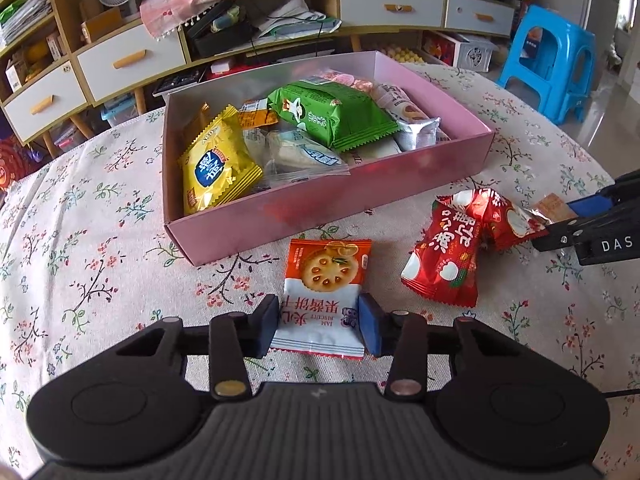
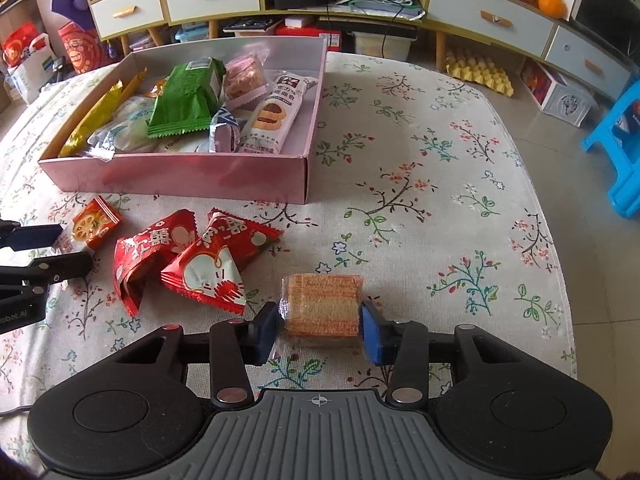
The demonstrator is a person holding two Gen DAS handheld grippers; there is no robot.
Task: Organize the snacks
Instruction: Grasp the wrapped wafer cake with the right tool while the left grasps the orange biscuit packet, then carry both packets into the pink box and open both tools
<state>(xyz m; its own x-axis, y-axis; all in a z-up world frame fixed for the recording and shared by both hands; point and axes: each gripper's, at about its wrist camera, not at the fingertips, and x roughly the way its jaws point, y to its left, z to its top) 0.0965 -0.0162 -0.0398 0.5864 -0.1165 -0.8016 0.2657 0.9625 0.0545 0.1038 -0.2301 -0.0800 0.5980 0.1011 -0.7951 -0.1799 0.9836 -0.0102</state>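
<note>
On floral cloth – left gripper (image 1: 319, 326) clamps jam biscuit packet (image 1: 325, 296) | right gripper (image 2: 322, 330) clamps wafer packet (image 2: 322, 306)

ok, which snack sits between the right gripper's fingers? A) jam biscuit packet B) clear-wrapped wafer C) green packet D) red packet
B: in the right wrist view the right gripper has both pads against the clear-wrapped wafer; the red packets lie loose beside it.
</note>
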